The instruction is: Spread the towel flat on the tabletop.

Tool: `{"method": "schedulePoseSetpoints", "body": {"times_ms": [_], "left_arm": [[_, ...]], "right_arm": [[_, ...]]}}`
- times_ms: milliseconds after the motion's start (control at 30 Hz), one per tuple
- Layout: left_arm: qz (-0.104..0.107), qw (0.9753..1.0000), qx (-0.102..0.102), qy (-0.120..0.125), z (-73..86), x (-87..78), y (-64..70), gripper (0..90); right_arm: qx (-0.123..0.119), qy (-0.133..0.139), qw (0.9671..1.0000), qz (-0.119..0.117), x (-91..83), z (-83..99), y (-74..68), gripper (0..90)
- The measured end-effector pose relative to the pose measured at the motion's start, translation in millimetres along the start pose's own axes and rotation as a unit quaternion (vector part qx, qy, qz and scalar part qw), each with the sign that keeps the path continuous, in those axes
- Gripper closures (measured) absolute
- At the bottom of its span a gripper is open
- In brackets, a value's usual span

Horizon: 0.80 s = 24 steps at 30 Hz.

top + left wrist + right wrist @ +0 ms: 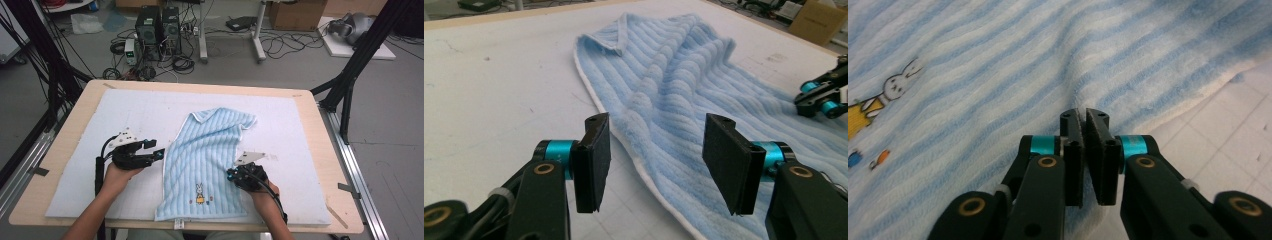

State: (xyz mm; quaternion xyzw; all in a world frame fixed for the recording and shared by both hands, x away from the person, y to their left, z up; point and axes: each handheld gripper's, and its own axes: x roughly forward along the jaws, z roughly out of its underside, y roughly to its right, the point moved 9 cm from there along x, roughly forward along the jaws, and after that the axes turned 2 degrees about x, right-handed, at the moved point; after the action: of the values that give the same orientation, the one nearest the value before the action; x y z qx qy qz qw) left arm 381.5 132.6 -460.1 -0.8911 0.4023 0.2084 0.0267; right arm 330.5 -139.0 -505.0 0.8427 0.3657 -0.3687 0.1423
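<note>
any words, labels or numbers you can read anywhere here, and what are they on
No readable text anywhere.
The blue striped towel carries an embroidered rabbit picture, no letters.
A small tag at the towel's near edge is too small to read.
The boxes on the floor show no legible print.

pale blue striped towel
</note>
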Motion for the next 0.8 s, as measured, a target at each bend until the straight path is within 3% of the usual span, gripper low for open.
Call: {"method": "schedulePoseSetpoints", "body": {"times_ms": [200,433,633,800], "left_arm": [[0.002,1.0,0.002,-0.002,-0.8,7.7,0.9,45.6],[-0.001,1.0,-0.006,0.002,-7.8,15.6,-1.7,44.9],[-0.002,0.9999,-0.011,-0.002,-13.4,33.8,-2.2,44.9],[-0.026,0.9994,-0.014,-0.019,-15.1,55.7,-12.3,45.0]], "right_arm": [[-0.002,-0.007,0.9994,-0.033,-15.0,14.9,-2.7,86.1],[-0.01,-0.018,0.9982,-0.056,-33.1,33.0,-9.5,86.0],[-0.015,-0.027,0.9965,-0.078,-46.2,45.3,-13.7,85.3],[0.023,0.023,0.9961,-0.082,-54.2,35.3,-6.1,68.5]]}}
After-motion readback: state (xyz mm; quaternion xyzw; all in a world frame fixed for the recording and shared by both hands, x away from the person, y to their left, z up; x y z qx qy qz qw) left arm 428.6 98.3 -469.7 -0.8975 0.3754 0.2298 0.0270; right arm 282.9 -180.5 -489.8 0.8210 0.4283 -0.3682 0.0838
